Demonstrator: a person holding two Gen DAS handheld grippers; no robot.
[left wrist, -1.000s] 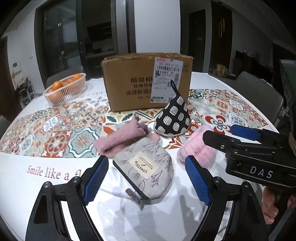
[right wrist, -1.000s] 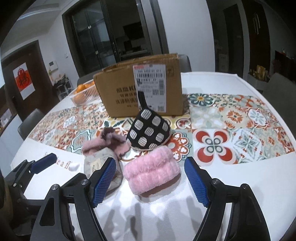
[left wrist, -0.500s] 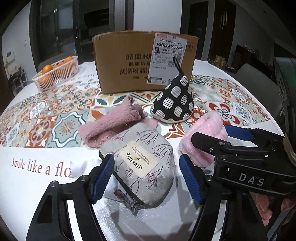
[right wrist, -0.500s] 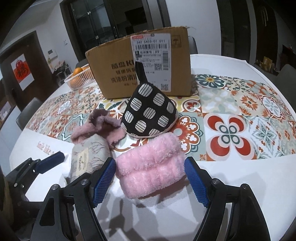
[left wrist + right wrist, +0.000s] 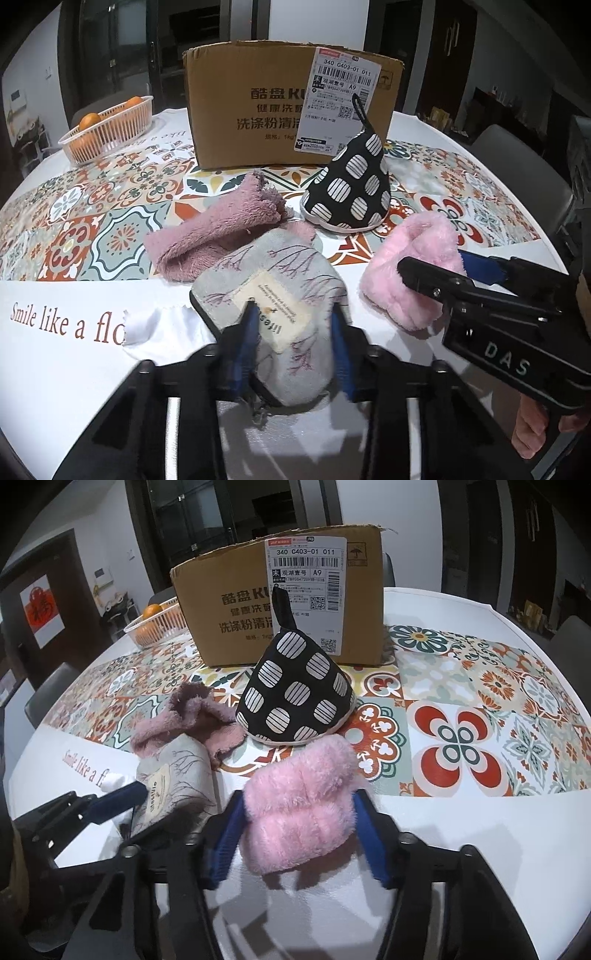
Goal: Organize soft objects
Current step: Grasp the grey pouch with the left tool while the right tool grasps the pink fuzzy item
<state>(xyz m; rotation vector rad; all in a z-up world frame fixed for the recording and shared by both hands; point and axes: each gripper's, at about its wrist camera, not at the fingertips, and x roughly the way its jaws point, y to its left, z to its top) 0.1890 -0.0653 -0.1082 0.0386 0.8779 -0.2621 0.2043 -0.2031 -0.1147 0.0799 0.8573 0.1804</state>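
My left gripper (image 5: 293,345) is shut on a grey fabric pouch (image 5: 273,295) with a cream label, at the table's near edge. My right gripper (image 5: 299,834) is shut on a fluffy pink roll (image 5: 301,808), which also shows in the left wrist view (image 5: 410,266). The pouch also shows in the right wrist view (image 5: 173,786). A mauve fuzzy cloth (image 5: 214,229) lies just behind the pouch. A black cone-shaped pot holder (image 5: 349,192) with white striped dots stands behind both, in front of a cardboard box (image 5: 258,110).
The table (image 5: 74,369) carries a white cloth with red lettering and a patterned tile runner (image 5: 480,720). A basket of oranges (image 5: 107,129) stands at the far left. A small white cloth scrap (image 5: 155,328) lies left of the pouch. Chairs stand around the table.
Both grippers moved forward and closed: the left onto the grey pouch, the right onto the pink roll. Both were open a second ago.
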